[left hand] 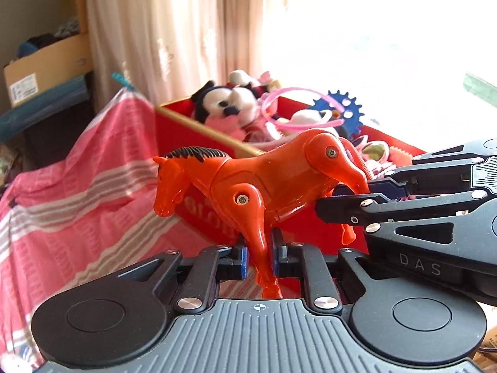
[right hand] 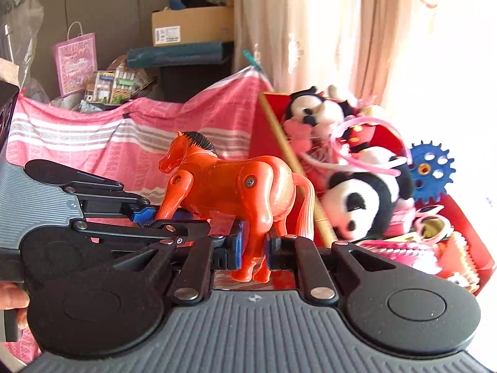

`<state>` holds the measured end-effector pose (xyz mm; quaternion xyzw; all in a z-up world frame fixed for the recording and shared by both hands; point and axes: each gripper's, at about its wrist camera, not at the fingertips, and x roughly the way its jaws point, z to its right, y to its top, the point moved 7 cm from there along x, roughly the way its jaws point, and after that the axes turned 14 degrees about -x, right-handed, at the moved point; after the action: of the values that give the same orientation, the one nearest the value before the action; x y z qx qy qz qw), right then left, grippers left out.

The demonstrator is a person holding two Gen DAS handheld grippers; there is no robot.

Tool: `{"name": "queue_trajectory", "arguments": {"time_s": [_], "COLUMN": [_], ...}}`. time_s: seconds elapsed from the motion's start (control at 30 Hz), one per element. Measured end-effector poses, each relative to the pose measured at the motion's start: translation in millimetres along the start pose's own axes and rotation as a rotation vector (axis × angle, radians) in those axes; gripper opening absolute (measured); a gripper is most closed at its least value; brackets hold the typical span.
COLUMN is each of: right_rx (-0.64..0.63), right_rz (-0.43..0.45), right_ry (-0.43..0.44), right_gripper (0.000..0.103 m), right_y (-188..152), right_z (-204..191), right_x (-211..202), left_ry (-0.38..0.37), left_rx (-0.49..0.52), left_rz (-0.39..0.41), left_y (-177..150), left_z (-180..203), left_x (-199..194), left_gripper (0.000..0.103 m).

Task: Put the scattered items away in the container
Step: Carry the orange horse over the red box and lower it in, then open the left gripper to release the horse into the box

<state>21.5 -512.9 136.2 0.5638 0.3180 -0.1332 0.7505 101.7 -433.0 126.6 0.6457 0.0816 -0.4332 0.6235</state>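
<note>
An orange toy horse hangs in the air between my two claws, just short of the red box it is bound for. My left claw is clenched on a front leg, blue pads pressing it from both sides; my right claw is clenched on a hind leg the same way. I judge the double grip is there because the jointed legs swivel at their screws, and one pinched leg alone would let the body swing.

Seen from my right claw, the horse's tail sits just beside the box's gold-trimmed near rim, its head pointing away from the box towards the pink striped cloth draped behind.

The box is already crowded. A black-and-white mouse plush lies at the far end, a panda plush is heaped near the rim closest to the horse, a pink hoop loops over them, and a blue gear stands at the far wall. Little open room shows inside; the likeliest spot looks to be on top of the pile, so the horse must clear the rim first. Beyond the box, a curtain and glaring window hide whatever lies there.
</note>
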Motion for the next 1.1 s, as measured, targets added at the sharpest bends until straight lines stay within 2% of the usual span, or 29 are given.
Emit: {"name": "queue_trajectory", "arguments": {"time_s": [0.27, 0.37, 0.47, 0.53, 0.57, 0.6, 0.63, 0.7, 0.8, 1.0, 1.1], "right_rx": [0.047, 0.068, 0.092, 0.086, 0.082, 0.082, 0.091, 0.132, 0.152, 0.113, 0.107], "right_rz": [0.005, -0.009, -0.043, -0.076, -0.079, -0.080, -0.074, -0.060, -0.045, -0.015, -0.009], "right_ry": [-0.134, -0.153, -0.135, -0.162, -0.197, -0.233, -0.254, -0.253, -0.246, -0.324, -0.352], "right_gripper": [0.016, 0.015, 0.017, 0.024, 0.039, 0.044, 0.048, 0.066, 0.071, 0.072, 0.082], "right_y": [-14, -23, -34, -41, -44, -46, -49, -52, -55, -45, -41], "right_z": [127, 160, 181, 190, 194, 199, 205, 212, 212, 196, 188], "right_x": [-23, -16, 3, 17, 20, 21, 19, 16, 11, -4, -12], "left_ry": [-0.087, -0.093, -0.081, -0.072, -0.043, -0.035, -0.003, 0.016, 0.012, 0.013, -0.003], "left_rx": [0.101, 0.095, 0.089, 0.075, 0.074, 0.069, 0.065, 0.069, 0.062, 0.046, 0.012], "left_rz": [-0.009, -0.043, -0.082, -0.094, -0.082, -0.069, -0.044, -0.016, -0.021, -0.005, 0.001], "left_y": [55, 64, 68, 67, 67, 67, 69, 70, 71, 69, 65], "left_z": [113, 136, 146, 143, 141, 138, 133, 129, 126, 116, 107], "left_x": [63, 92, 120, 129, 129, 125, 120, 115, 110, 95, 84], "left_gripper": [0.011, 0.010, 0.011, 0.038, 0.042, 0.068, 0.080, 0.088, 0.090, 0.091, 0.093]}}
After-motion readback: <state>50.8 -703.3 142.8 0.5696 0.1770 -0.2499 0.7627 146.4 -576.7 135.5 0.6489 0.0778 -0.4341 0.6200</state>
